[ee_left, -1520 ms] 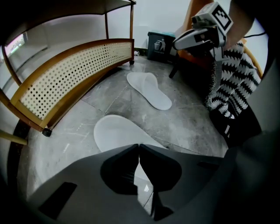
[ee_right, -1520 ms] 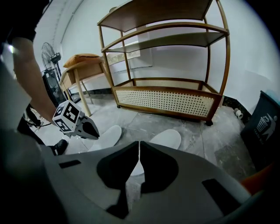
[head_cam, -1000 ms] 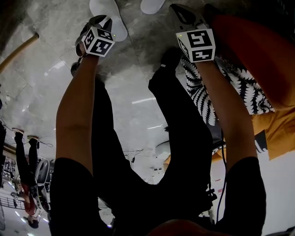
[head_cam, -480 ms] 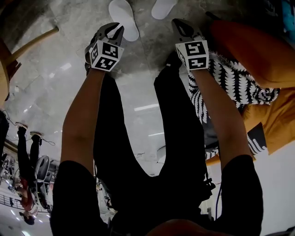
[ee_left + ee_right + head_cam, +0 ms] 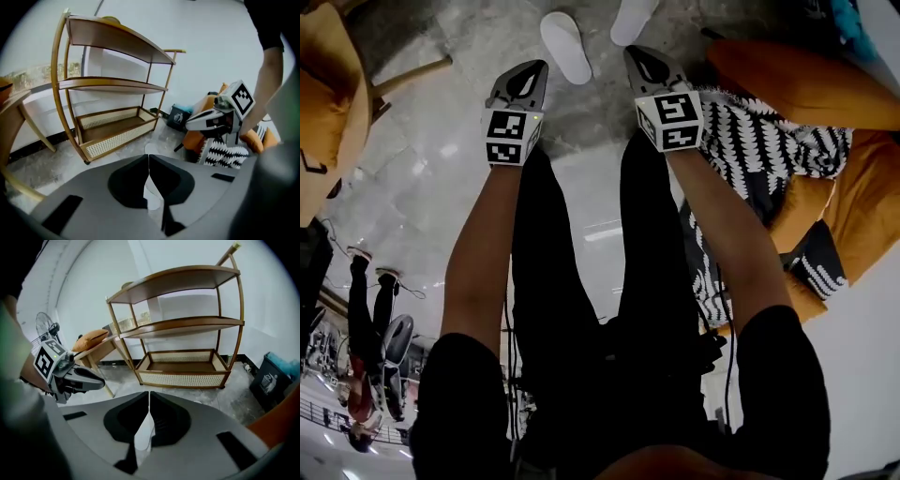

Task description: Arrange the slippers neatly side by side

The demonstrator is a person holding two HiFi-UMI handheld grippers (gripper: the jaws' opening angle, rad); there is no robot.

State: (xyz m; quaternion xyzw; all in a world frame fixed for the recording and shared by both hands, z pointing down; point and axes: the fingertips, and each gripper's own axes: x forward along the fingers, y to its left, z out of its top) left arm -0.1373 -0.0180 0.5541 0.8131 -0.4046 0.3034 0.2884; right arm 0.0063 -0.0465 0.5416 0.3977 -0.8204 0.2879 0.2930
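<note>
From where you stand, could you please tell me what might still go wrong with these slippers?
1. The left white slipper and the right white slipper lie apart and splayed, so the pair may not pass as neat.
2. The left tool, whose jaws have just closed, and the right tool are both shut and empty. Nudging a slipper with shut jaws could skew it further.

Left gripper: jaws just closed, tips meeting, nothing between. White slipper on grey floor shows through opening behind tips. 3-tier wooden shelf left of centre, against white wall. Right gripper at right. Black-and-white cushion and orange cushion near it.
</note>
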